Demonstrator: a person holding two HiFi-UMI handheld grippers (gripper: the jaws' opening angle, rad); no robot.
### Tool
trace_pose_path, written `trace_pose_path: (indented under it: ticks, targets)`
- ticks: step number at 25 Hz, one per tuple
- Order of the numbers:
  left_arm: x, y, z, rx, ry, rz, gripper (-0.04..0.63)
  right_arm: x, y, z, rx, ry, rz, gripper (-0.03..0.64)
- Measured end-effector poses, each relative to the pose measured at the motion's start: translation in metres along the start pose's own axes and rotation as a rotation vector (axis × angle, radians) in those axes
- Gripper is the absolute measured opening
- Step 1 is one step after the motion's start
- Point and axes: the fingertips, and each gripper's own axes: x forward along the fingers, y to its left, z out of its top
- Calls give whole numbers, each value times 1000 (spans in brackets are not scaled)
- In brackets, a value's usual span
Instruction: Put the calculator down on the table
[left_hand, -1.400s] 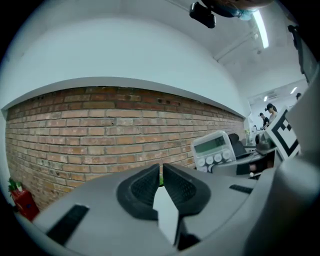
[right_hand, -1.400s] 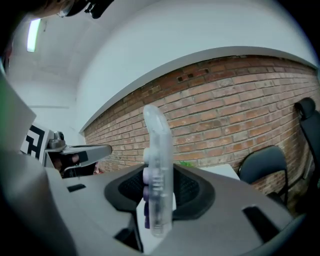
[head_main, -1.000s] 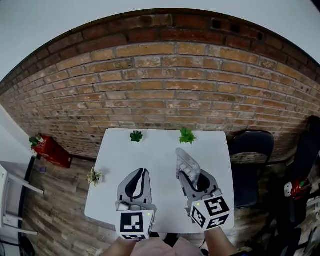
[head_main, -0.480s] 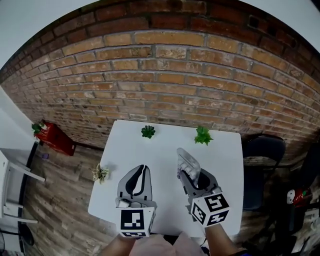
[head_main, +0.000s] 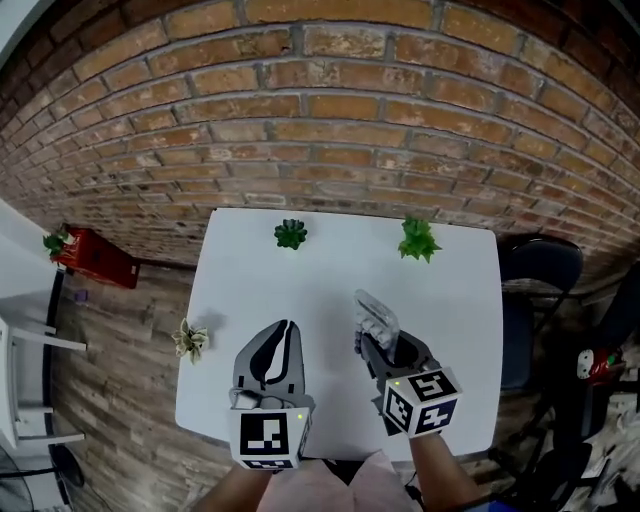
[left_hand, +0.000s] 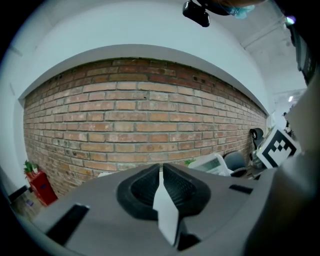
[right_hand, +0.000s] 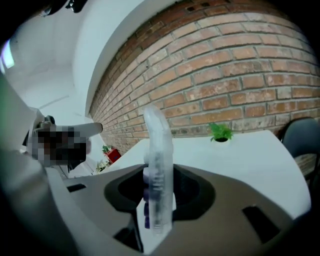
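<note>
A white calculator (head_main: 374, 316) with purple keys stands on edge between the jaws of my right gripper (head_main: 377, 338), which is shut on it above the white table (head_main: 330, 270). In the right gripper view the calculator (right_hand: 158, 172) rises edge-on from the jaws, tilted a little. My left gripper (head_main: 282, 345) hovers over the table's near left part, jaws closed together with nothing between them. In the left gripper view the calculator (left_hand: 211, 163) shows at the right, held by the other gripper.
Two small green potted plants (head_main: 290, 234) (head_main: 418, 240) stand at the table's far edge before a brick wall. A black chair (head_main: 540, 270) is at the table's right. A red object (head_main: 95, 258) and a small plant (head_main: 188, 340) lie on the wooden floor at left.
Both grippers have come down toward the table. The right gripper sank with the calculator still in its jaws, and the table looks larger in the head view.
</note>
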Motion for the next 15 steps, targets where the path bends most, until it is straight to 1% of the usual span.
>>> trace_pose_path:
  ticks: [2,6,9,13,15]
  targets:
    - [6,3,-11,-10,26,-13,29,10,-5,-15,44,59,-18,133]
    - [18,4,-22,-24,44,-38,29,26,-12,-37,155,154,-19,135]
    - [23,5,-25,-36,50,-48,29,33,-18,-49,237,206,-18,135]
    - [28,13,-30,-26,63,-50,29,40,-23,-56,282,252,-30,135]
    - [32,14,-29,-41,62,-50,29,43,-25,-61,301,281,-38,135]
